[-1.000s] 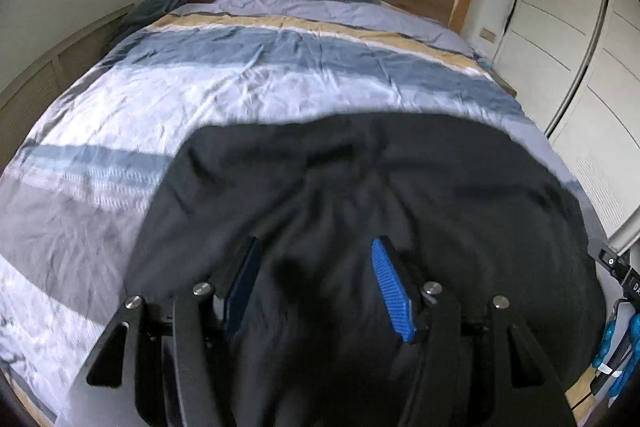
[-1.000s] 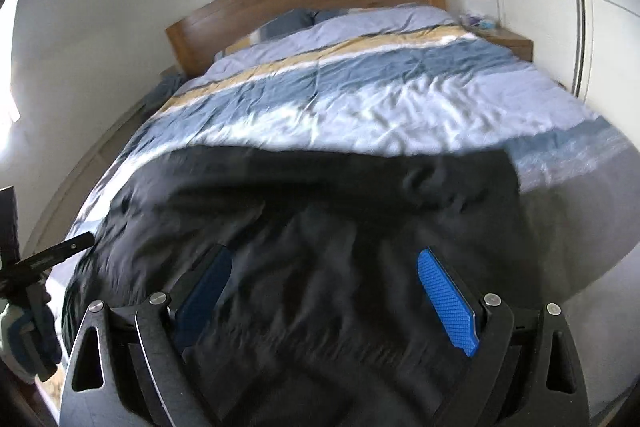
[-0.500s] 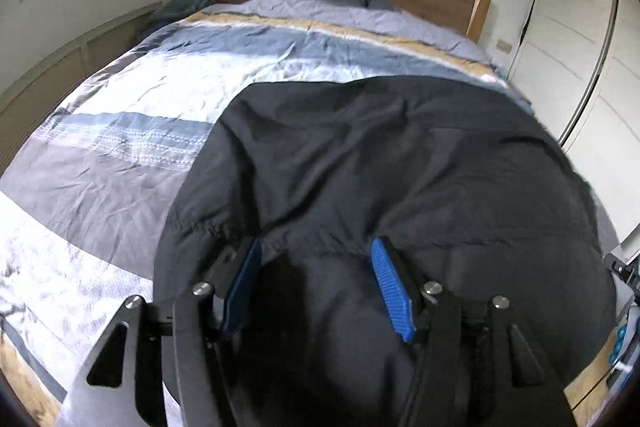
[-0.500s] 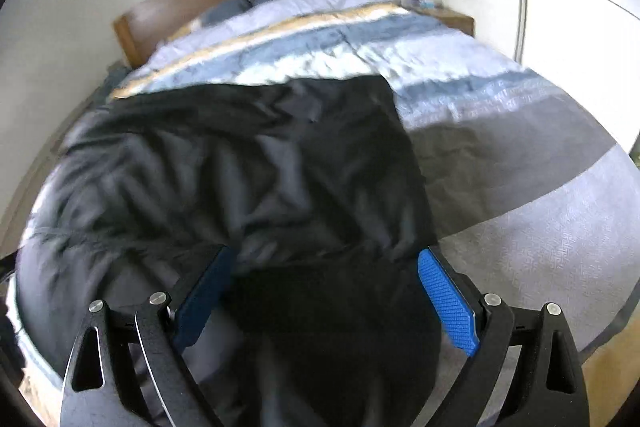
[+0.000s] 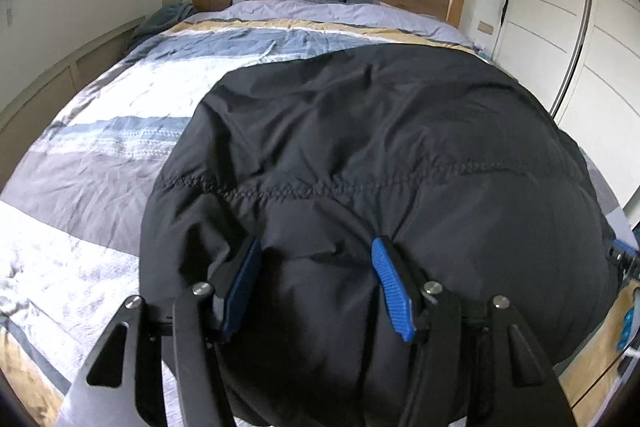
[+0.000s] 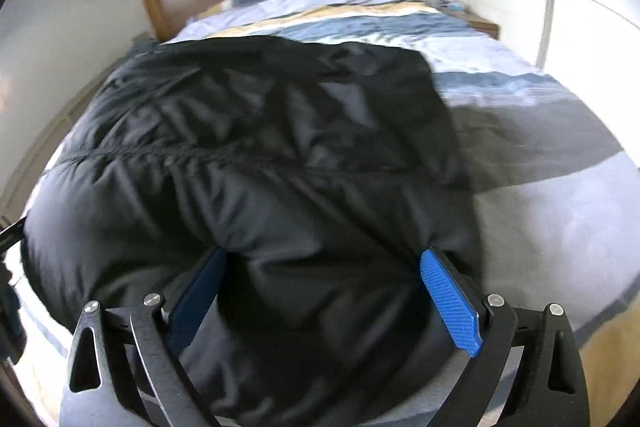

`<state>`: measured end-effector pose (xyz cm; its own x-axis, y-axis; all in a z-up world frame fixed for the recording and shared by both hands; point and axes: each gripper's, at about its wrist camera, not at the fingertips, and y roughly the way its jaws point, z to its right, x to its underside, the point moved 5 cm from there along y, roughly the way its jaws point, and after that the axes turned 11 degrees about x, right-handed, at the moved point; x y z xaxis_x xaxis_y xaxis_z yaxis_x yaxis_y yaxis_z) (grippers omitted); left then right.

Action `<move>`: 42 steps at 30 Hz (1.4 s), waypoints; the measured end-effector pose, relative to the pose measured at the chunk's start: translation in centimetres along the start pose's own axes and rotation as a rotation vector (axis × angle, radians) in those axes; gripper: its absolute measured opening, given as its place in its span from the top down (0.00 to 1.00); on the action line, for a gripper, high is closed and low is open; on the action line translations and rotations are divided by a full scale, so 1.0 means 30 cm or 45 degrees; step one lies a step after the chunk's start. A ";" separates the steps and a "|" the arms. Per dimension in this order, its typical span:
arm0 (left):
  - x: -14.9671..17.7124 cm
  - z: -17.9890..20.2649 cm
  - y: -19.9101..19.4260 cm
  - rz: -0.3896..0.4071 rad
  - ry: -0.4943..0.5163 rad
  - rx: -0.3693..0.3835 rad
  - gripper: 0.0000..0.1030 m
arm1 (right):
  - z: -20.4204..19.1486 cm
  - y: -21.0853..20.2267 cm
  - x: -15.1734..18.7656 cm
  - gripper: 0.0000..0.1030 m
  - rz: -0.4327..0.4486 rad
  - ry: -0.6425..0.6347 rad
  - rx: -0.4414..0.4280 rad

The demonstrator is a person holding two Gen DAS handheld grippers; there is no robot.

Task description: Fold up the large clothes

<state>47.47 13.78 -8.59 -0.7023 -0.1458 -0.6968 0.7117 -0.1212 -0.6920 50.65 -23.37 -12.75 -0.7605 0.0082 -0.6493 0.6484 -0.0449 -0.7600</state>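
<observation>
The black padded jacket (image 5: 380, 155) lies along the bed (image 5: 100, 179) from its foot edge toward the headboard, straight ahead of both claws. Left gripper (image 5: 316, 287) and right gripper (image 6: 320, 291) each pinch its near hem (bulky padding fills both).

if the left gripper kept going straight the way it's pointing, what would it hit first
Probably the black padded jacket: a bunched fold already sits between the left gripper's fingers, with the striped duvet beneath it.
</observation>
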 end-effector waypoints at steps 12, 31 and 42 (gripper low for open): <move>-0.118 0.138 -0.015 0.061 0.095 0.078 0.45 | -0.268 -0.131 -0.164 0.07 0.200 -0.131 -0.218; -0.383 0.214 0.380 -0.138 0.150 0.020 0.45 | -0.541 0.192 -0.397 0.07 0.001 -0.192 -0.283; -0.435 -0.017 0.419 -0.296 0.009 -0.174 0.32 | -0.243 0.323 -0.442 0.07 -0.108 -0.041 -0.078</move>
<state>65.58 14.66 -8.30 -0.8472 -0.1225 -0.5170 0.5226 -0.0166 -0.8524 67.27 -16.63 -11.73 -0.8129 -0.0228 -0.5819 0.5817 0.0157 -0.8132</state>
